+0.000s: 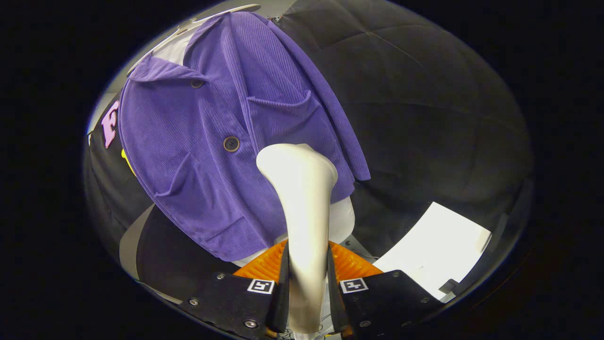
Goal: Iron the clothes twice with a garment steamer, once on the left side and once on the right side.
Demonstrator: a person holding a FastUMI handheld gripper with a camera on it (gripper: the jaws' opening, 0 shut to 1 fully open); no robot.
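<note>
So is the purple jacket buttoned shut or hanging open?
Buttoned shut: the purple corduroy jacket shows its front panels overlapped, buttons along the closure. The fingers grip the garment steamer.

Steamer (pixel 302 208): clamped between the two fingers of the gripper (pixel 306 283), handle running forward, head beyond the fingertips. Jacket (pixel 222 156): hung on a hanger (pixel 214 18), just beyond the steamer head and partly behind it; contact between head and cloth cannot be told. Inner garment (pixel 342 222): under the jacket, showing below its hem. Table (pixel 436 248): right of the fingers, below the jacket.
</note>
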